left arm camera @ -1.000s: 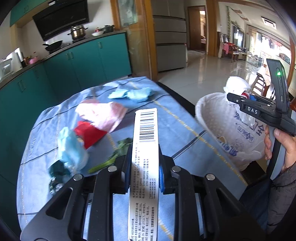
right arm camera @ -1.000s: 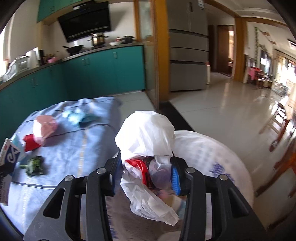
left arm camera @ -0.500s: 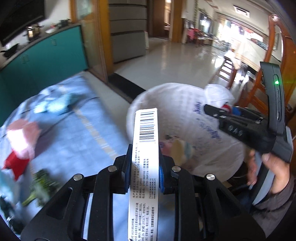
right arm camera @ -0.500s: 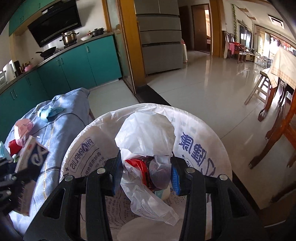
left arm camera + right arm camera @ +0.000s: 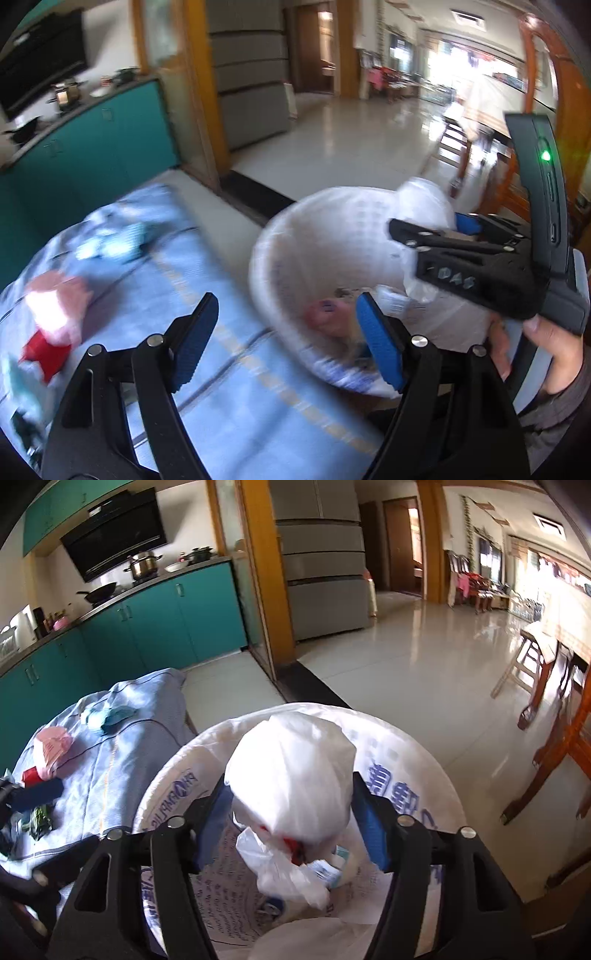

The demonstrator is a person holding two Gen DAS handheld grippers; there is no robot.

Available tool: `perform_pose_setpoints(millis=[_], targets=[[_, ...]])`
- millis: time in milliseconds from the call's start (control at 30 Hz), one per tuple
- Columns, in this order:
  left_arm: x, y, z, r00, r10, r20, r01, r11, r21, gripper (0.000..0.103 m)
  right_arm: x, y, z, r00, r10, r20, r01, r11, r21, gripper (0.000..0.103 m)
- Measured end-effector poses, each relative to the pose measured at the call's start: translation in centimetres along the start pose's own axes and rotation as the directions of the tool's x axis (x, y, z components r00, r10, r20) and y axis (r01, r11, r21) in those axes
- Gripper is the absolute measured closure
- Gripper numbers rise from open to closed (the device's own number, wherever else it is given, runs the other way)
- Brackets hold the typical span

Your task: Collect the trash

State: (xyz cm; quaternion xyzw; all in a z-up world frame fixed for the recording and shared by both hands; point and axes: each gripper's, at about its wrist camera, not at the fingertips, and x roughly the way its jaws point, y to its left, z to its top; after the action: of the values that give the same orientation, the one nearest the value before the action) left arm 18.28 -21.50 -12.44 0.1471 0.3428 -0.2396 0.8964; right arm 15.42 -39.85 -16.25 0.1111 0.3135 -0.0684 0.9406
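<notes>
Your left gripper [image 5: 286, 341] is spread wide w/ nothing in it, at the bin's [image 5: 266, 258] 9 o'clock rim. Right gripper [image 5: 291, 827] is parted around the white bag [image 5: 291, 771]; can't tell if it grips. Drop it dead centre over the bin, then sweep back for the pink wrapper [image 5: 55, 306] at 9 o'clock on the cloth [image 5: 229, 369].

Two tongs: left tongs [image 5: 286, 339], right tongs [image 5: 291, 825]. One bin w/ white liner [image 5: 413, 753]. One white plastic bag [image 5: 291, 771] betw. the right tongs' fingers. On the blue-cloth counter [image 5: 122, 753]: one pink bag [image 5: 51, 746], one red wrapper [image 5: 30, 774], one light-blue/teal crumpled piece [image 5: 109, 714] (may be two bits, can't tell), one green scrap [image 5: 40, 819]. Several items inside the bin, too jumbled to count. One pot [image 5: 143, 564] and one wok [image 5: 99, 592] on the stove.
</notes>
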Motion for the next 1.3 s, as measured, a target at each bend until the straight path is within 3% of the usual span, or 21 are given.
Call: perform_pose_setpoints(millis=[67, 167, 267, 367, 467, 567, 633, 767, 800, 867, 900, 967, 1000, 1100, 1167, 1300], targets=[[-2.1, 2.8, -1.1, 0.997, 0.071, 0.026, -0.069, 0.996, -0.053, 0.024, -0.1, 0.8, 0.1, 1.000, 0.003, 0.008, -0.003, 1.000, -0.023, 0.027], [-5.0, 6.8, -2.7, 0.981, 0.186, 0.054, -0.178, 0.977, -0.117, 0.019, -0.1, 2.4, 0.3, 1.000, 0.019, 0.019, -0.018, 0.998, -0.066, 0.024], [-7.9, 11.6, -4.8, 0.931, 0.362, 0.045, -0.350, 0.922, -0.165, 0.016, 0.0, 4.3, 0.4, 0.999, 0.051, 0.016, -0.049, 0.993, -0.108, 0.022], [-9.9, 16.4, -7.2, 0.891, 0.452, -0.048, -0.450, 0.863, -0.231, 0.015, 0.5, 8.1, 0.7, 0.979, 0.200, -0.027, -0.201, 0.967, -0.159, 0.020], [-11.6, 20.5, -9.9, 0.873, 0.469, -0.135, -0.486, 0.808, -0.334, 0.015, 1.4, 14.2, 0.9, 0.920, 0.368, -0.137, -0.390, 0.896, -0.212, 0.020], [-12.5, 22.8, -12.0, 0.885, 0.422, -0.196, -0.465, 0.779, -0.421, 0.015, 2.4, 22.1, 0.1, 0.851, 0.447, -0.276, -0.521, 0.784, -0.338, 0.020], [-12.6, 23.3, -12.8, 0.891, 0.405, -0.205, -0.453, 0.773, -0.444, 0.015, 2.9, 26.2, -0.9, 0.822, 0.457, -0.338, -0.566, 0.723, -0.397, 0.020], [-12.7, 23.3, -13.3, 0.894, 0.398, -0.207, -0.449, 0.782, -0.432, 0.014, 3.6, 29.7, -3.1, 0.795, 0.448, -0.410, -0.601, 0.677, -0.425, 0.023], [-12.5, 23.2, -13.2, 0.896, 0.393, -0.208, -0.445, 0.786, -0.429, 0.013, 3.4, 30.1, -3.5, 0.791, 0.444, -0.420, -0.605, 0.667, -0.435, 0.027], [-12.1, 23.1, -13.4, 0.901, 0.380, -0.208, -0.433, 0.792, -0.430, 0.013, 3.2, 30.8, -4.0, 0.800, 0.422, -0.426, -0.593, 0.658, -0.464, 0.048], [-12.0, 22.9, -13.4, 0.906, 0.370, -0.205, -0.423, 0.798, -0.428, 0.013, 3.1, 30.9, -4.1, 0.809, 0.415, -0.417, -0.583, 0.658, -0.476, 0.053], [-11.4, 22.4, -13.2, 0.911, 0.358, -0.204, -0.411, 0.811, -0.416, 0.013, 2.9, 30.7, -4.4, 0.817, 0.410, -0.405, -0.573, 0.661, -0.485, 0.072], [-10.7, 22.3, -13.1, 0.913, 0.353, -0.205, -0.408, 0.817, -0.407, 0.013, 2.8, 30.3, -4.4, 0.812, 0.420, -0.406, -0.580, 0.663, -0.474, 0.078], [-10.0, 21.5, -13.0, 0.915, 0.344, -0.211, -0.401, 0.829, -0.391, 0.012, 2.2, 28.4, -4.3, 0.793, 0.453, -0.408, -0.605, 0.666, -0.436, 0.082], [-9.7, 21.1, -13.1, 0.920, 0.331, -0.210, -0.389, 0.837, -0.384, 0.011, 1.4, 26.6, -4.3, 0.805, 0.452, -0.384, -0.590, 0.676, -0.441, 0.082], [-8.9, 20.8, -13.2, 0.912, 0.339, -0.230, -0.402, 0.844, -0.355, 0.011, 1.1, 23.1, -3.1, 0.809, 0.477, -0.344, -0.585, 0.713, -0.387, 0.082]])
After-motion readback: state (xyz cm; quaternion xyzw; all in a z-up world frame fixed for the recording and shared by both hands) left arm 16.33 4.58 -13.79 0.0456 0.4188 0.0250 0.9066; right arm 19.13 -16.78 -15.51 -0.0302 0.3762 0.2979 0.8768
